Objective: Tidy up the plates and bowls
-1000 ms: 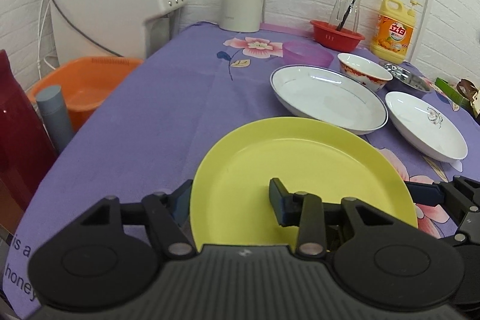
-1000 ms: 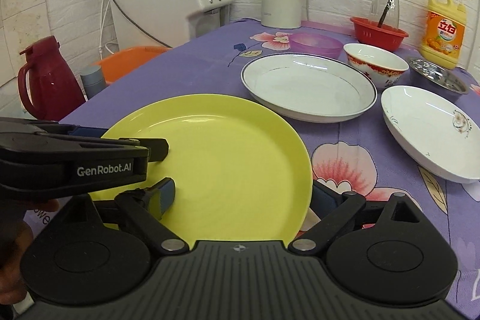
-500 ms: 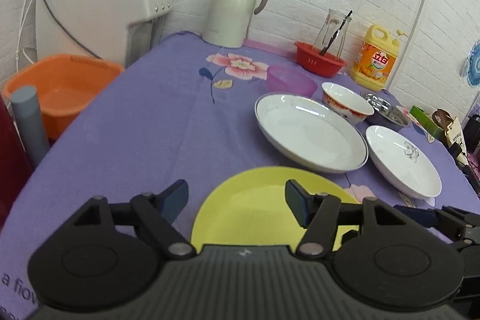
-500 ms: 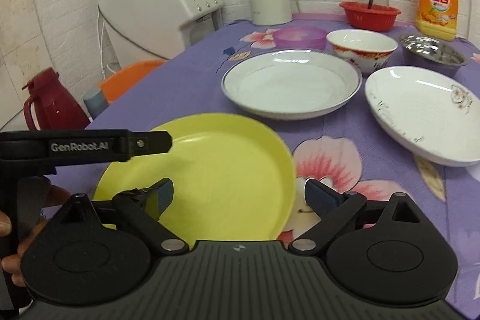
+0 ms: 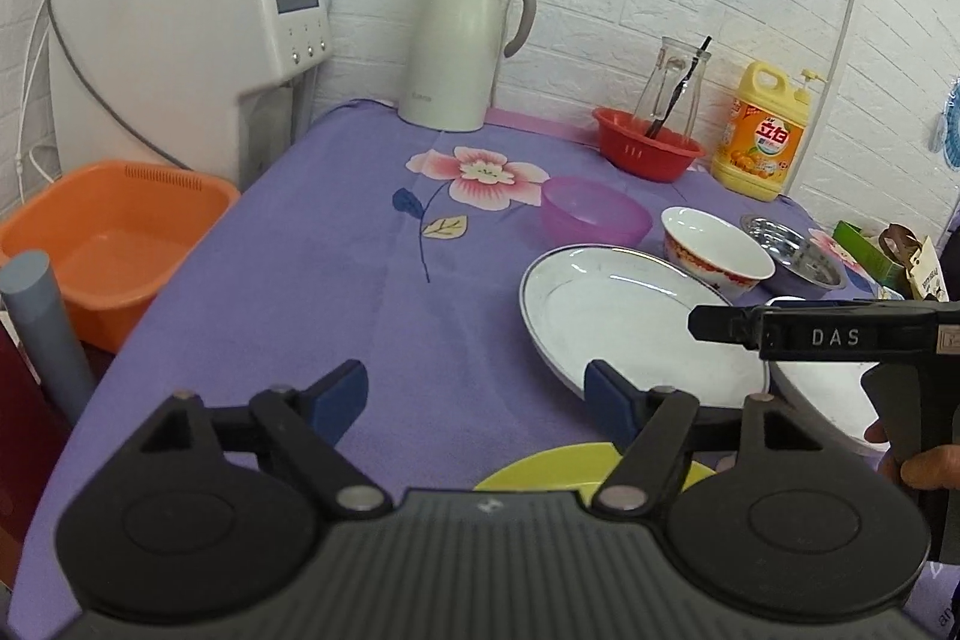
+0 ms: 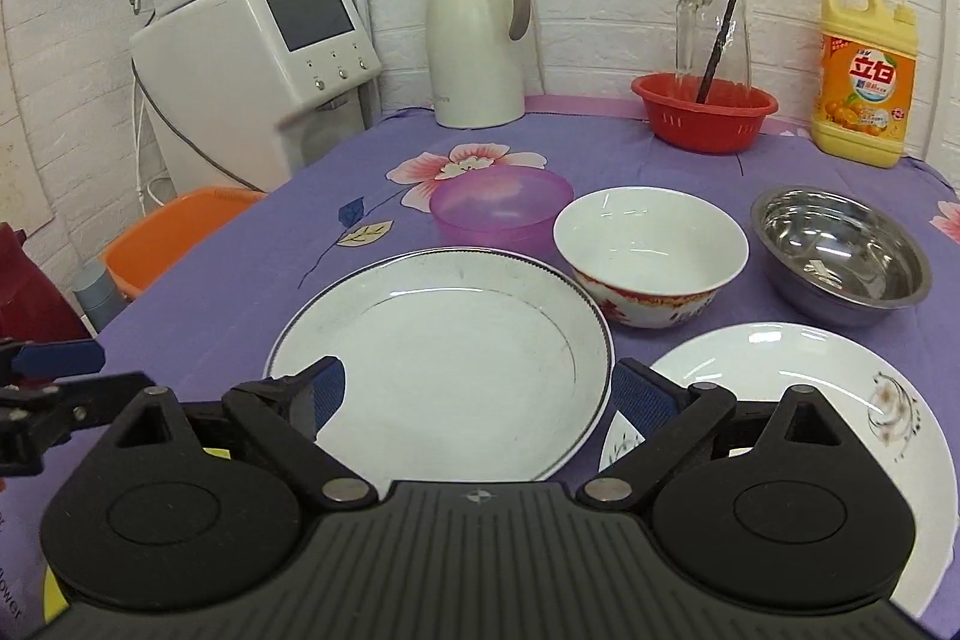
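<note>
The plate point(image 6: 444, 358), white and rimmed, lies flat on the counter point(image 5: 336, 268) just ahead of our right tongs point(image 6: 480, 391), which gape empty. We judge it stiff, glazed, slippery and breakable, best pinched at the near rim. Our left tongs point(image 5: 474, 394) are opening, nothing between them. A bowl point(image 6: 651, 253) and a second plate point(image 6: 798, 388) crowd its right side.

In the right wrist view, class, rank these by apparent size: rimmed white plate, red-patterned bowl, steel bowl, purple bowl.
1. Rimmed white plate, clearly largest.
2. Red-patterned bowl and steel bowl look about alike; not ranked.
3. Purple bowl, smallest as seen, though it sits farther from the camera, so true size is unsure.
</note>
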`<state>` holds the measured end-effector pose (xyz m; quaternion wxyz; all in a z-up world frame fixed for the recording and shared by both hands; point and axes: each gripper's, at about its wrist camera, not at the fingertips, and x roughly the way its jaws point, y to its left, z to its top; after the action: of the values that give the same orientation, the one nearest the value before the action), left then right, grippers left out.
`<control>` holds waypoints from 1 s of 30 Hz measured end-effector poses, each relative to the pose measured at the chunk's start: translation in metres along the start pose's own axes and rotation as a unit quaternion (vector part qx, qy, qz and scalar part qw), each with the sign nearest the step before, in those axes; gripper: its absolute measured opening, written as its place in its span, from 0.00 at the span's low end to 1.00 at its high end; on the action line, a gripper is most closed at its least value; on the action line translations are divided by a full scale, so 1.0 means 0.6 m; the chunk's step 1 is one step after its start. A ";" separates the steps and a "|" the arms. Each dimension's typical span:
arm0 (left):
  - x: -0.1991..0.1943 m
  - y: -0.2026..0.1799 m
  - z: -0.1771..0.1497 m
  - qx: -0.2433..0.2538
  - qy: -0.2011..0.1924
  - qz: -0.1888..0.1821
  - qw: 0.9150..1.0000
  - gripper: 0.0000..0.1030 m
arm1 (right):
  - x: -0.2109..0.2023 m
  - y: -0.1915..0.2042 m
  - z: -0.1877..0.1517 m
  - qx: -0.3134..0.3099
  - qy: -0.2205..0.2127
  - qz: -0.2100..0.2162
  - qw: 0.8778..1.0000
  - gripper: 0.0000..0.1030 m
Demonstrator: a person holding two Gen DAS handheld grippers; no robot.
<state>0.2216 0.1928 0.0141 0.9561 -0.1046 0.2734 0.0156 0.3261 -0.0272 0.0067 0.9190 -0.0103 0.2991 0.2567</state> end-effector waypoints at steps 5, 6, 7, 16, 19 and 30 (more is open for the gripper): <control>0.026 0.025 0.016 -0.015 0.003 0.005 1.000 0.70 | 0.052 -0.024 0.018 0.010 0.037 0.009 0.999 1.00; 0.031 0.028 0.019 -0.017 0.004 0.002 1.000 0.70 | 0.061 -0.026 0.020 0.012 0.046 0.009 0.999 1.00; 0.035 0.030 0.022 -0.018 0.005 -0.001 1.000 0.70 | 0.069 -0.027 0.021 0.015 0.054 0.008 0.998 1.00; 0.045 0.037 0.031 -0.011 0.008 -0.005 1.000 0.71 | 0.094 0.008 0.018 0.002 0.075 -0.007 0.997 1.00; 0.051 0.035 0.034 -0.011 0.013 -0.005 1.000 0.71 | 0.104 0.031 0.027 -0.004 0.077 0.024 0.997 1.00; 0.158 0.008 0.056 -0.001 0.087 -0.042 0.995 0.68 | 0.083 0.023 -0.001 -0.008 0.077 0.030 0.997 1.00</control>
<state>0.3190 0.2020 -0.0087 0.9283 -0.1181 0.3511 -0.0332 0.3535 0.0081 -0.0198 0.8849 -0.0286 0.3670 0.2855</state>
